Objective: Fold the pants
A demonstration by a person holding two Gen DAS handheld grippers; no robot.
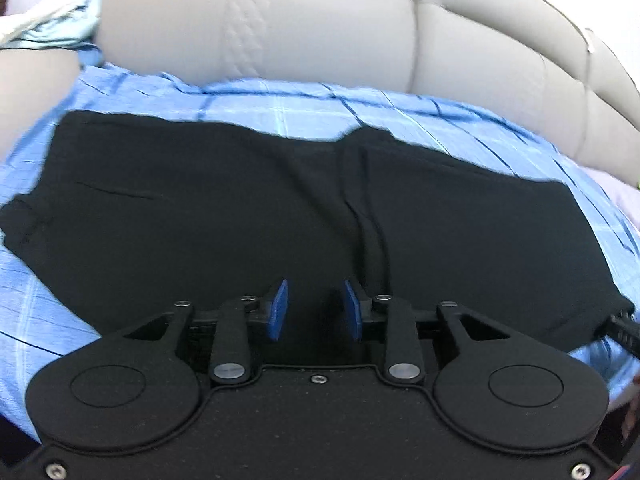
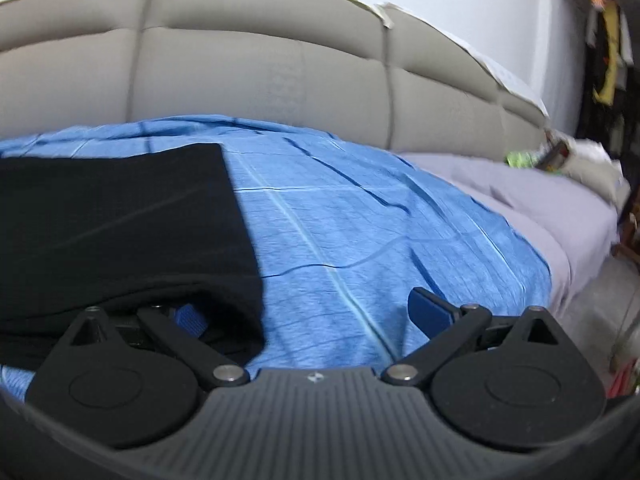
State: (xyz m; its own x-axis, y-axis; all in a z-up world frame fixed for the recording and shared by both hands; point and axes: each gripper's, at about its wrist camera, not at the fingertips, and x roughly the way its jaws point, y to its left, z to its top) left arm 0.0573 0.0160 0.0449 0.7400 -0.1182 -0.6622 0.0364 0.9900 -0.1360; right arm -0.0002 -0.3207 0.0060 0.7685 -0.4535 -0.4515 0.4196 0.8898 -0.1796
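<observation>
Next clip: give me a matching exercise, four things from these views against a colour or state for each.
Things:
1. pants
2. checked sheet
3. padded headboard
4. right gripper

States:
A. beige, upright behind the bed
B. jaws wide apart
C. black, spread flat
D. blue, under the garment

Pairs: 1-C, 2-D, 3-A, 4-B

Soft, even, bluish light; no glare or hard shadows. Strong fisheye bending, dark corners. Slight motion blur throughout. Black pants (image 1: 248, 216) nearly featureless, folds barely readable.
</observation>
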